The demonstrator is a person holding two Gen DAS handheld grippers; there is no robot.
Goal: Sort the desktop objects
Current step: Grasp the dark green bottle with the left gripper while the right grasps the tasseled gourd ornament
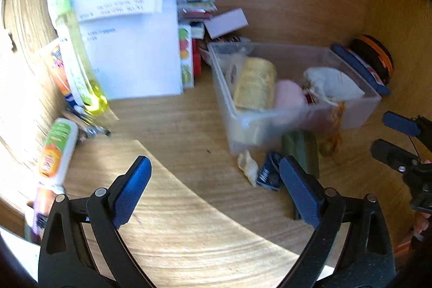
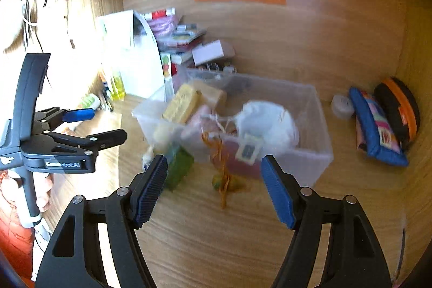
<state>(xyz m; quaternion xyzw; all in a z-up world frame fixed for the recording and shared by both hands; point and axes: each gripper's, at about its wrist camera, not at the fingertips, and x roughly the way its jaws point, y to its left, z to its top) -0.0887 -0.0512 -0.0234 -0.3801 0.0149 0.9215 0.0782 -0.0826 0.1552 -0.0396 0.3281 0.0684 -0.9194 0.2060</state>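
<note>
A clear plastic bin (image 1: 359, 109) (image 2: 321, 153) stands on the wooden desk and holds a yellow block (image 1: 255, 84), a pink thing (image 1: 289, 96) and a white cloth bag (image 1: 330, 84) (image 2: 267, 120). In front of it lie a green box (image 1: 302, 149) (image 2: 179, 169), a small dark packet (image 1: 270, 172), a crumpled pale scrap (image 1: 248, 166) and an orange tassel (image 2: 222, 177). My left gripper (image 1: 216, 190) is open and empty over bare desk. My right gripper (image 2: 214, 188) is open and empty, just before the tassel.
White papers (image 1: 129, 39) lean at the back left beside a yellow bottle (image 1: 78, 56), tubes (image 1: 58, 147) and pens (image 1: 89, 126). Books and boxes (image 1: 216, 20) are stacked behind the bin. A blue pouch (image 2: 378, 131), an orange-black case (image 2: 402, 109) and a tape roll (image 2: 343, 105) lie right.
</note>
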